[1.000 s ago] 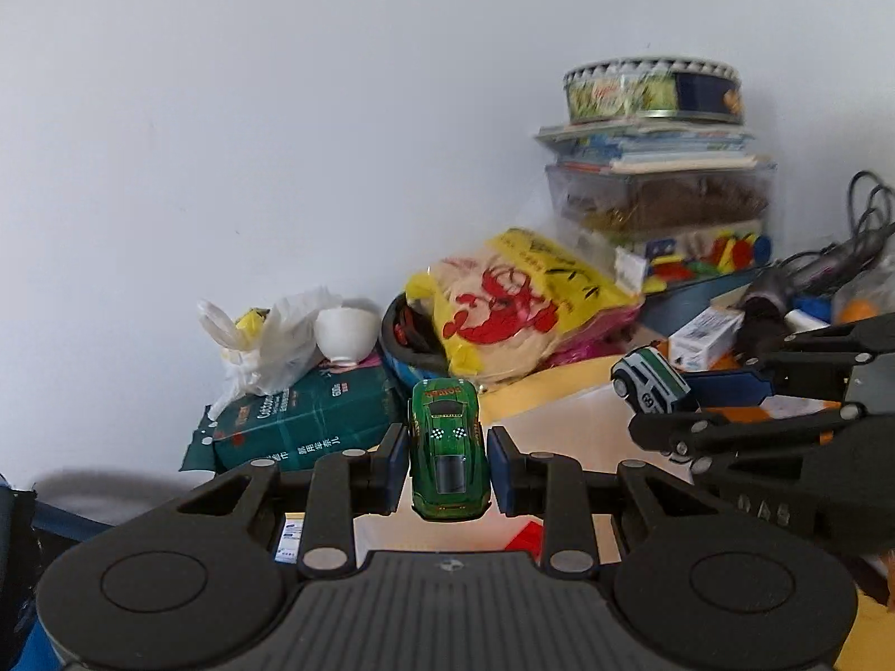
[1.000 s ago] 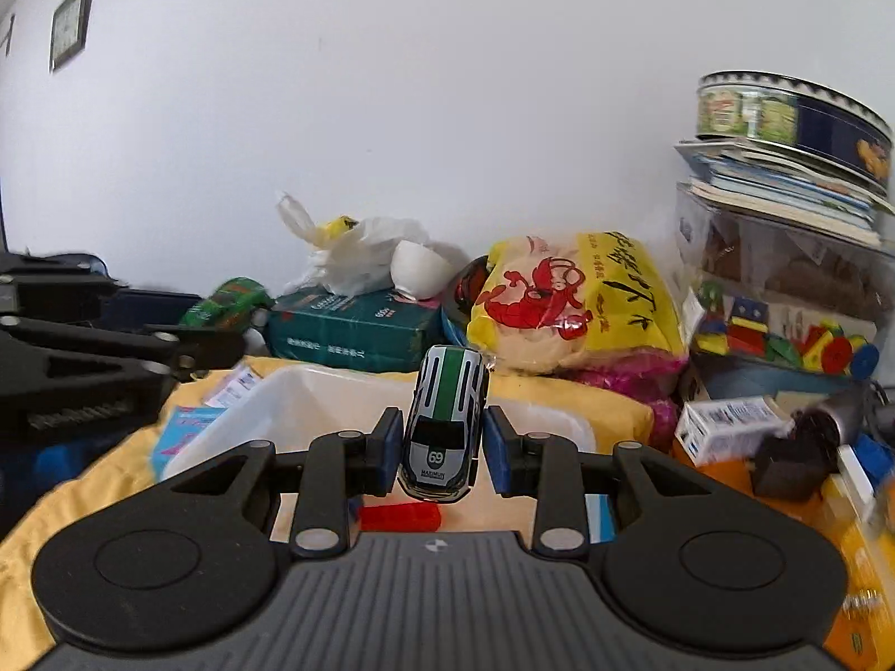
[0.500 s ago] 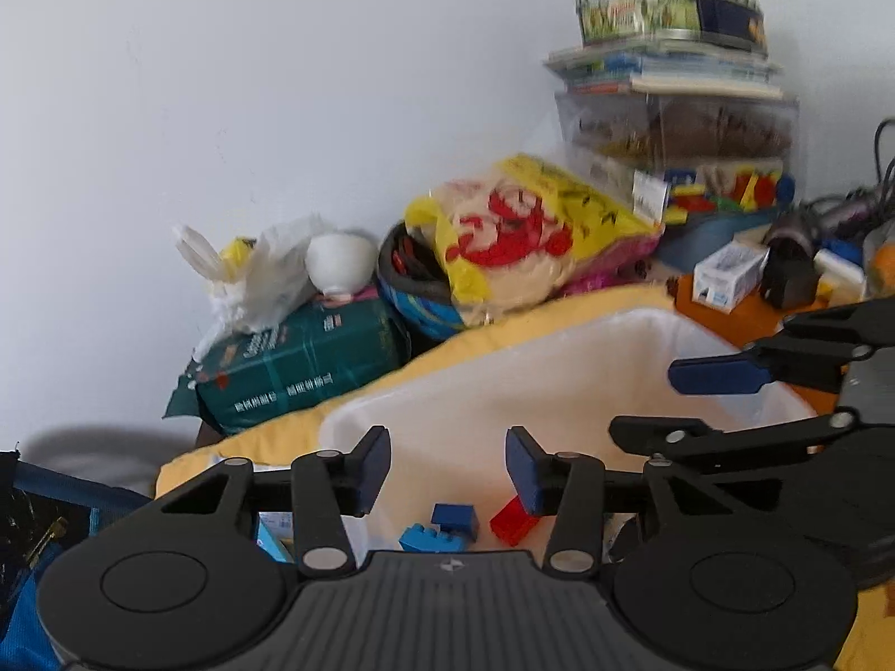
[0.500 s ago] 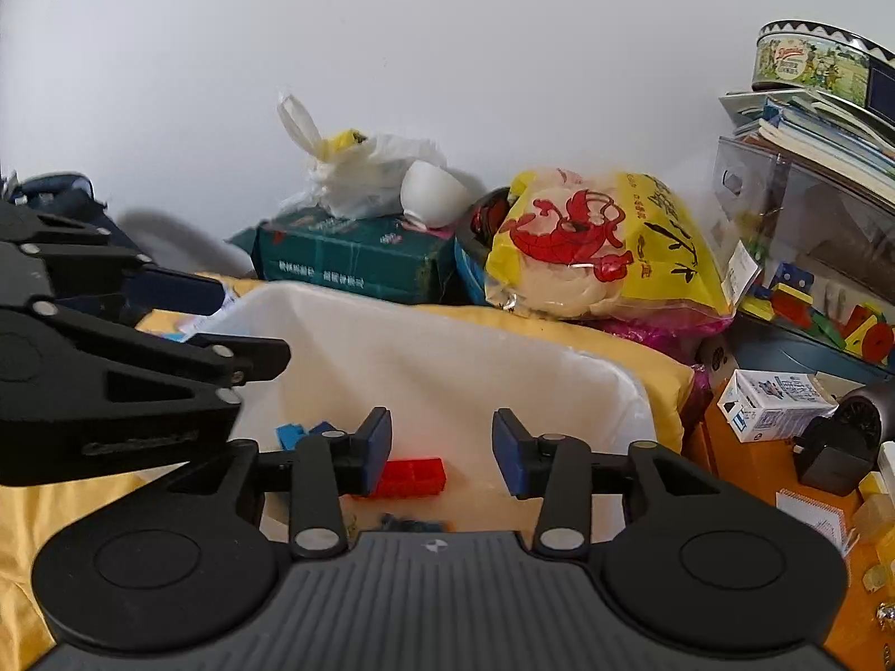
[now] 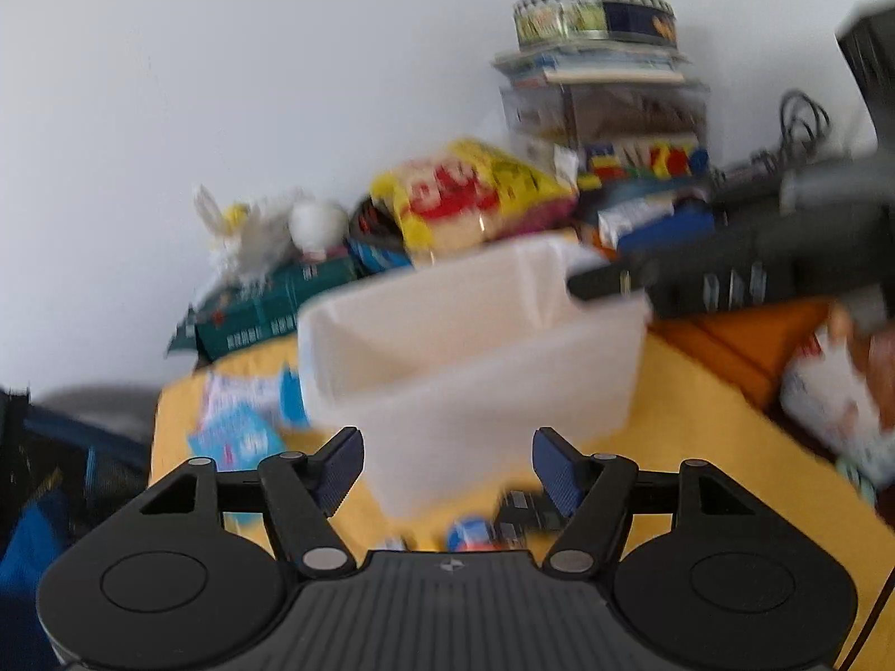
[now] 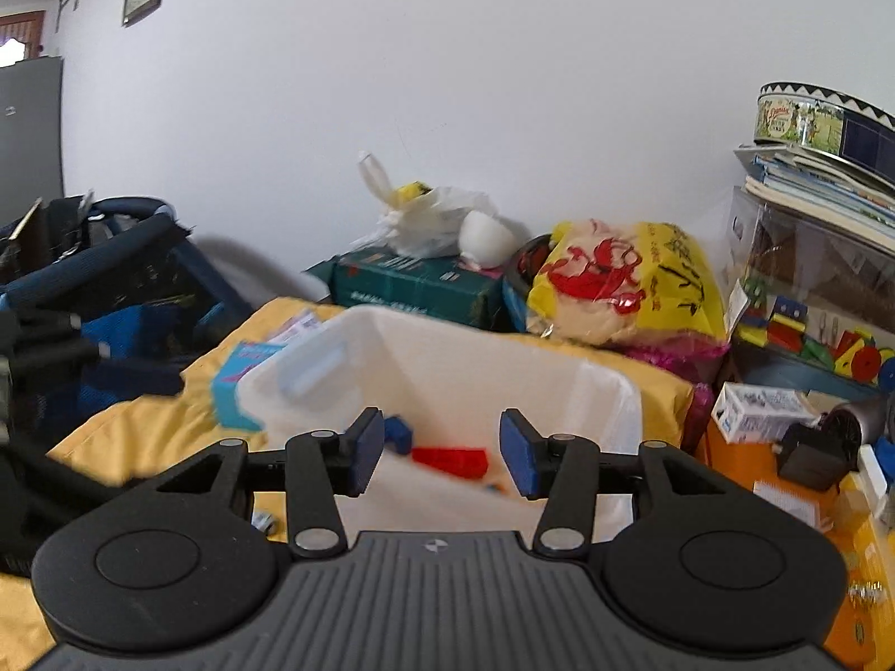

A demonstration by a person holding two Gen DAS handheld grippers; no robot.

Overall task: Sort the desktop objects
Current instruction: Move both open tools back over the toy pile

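Toy bricks, a red brick (image 6: 450,461) and a blue brick (image 6: 398,433) among them, lie on the floor of a white plastic bin (image 6: 492,363) that stands on a yellow cloth (image 6: 140,425) spread over the cluttered worktop. The right claw (image 6: 442,450) hangs over the bin's near rim, its blue pads apart with nothing between them; its jaws have just been opening. The left claw (image 5: 447,467), seen in a blurred view, sits lower and nearer the bin's front wall, spread wide and empty, its jaws likewise just opened. Small items lie on the cloth just ahead of that claw, too smeared to identify. Behind the bin a yellow snack bag (image 6: 626,285) with red print leans beside a green box (image 6: 414,279) topped by a white plastic bag (image 6: 430,218) and a white bowl (image 6: 484,237). To the right, a clear case of coloured wooden blocks (image 6: 811,335) carries a stack of books (image 6: 822,190) and a round tin (image 6: 822,120). A small white carton (image 6: 761,411) rests on an orange surface near the bin's right side.
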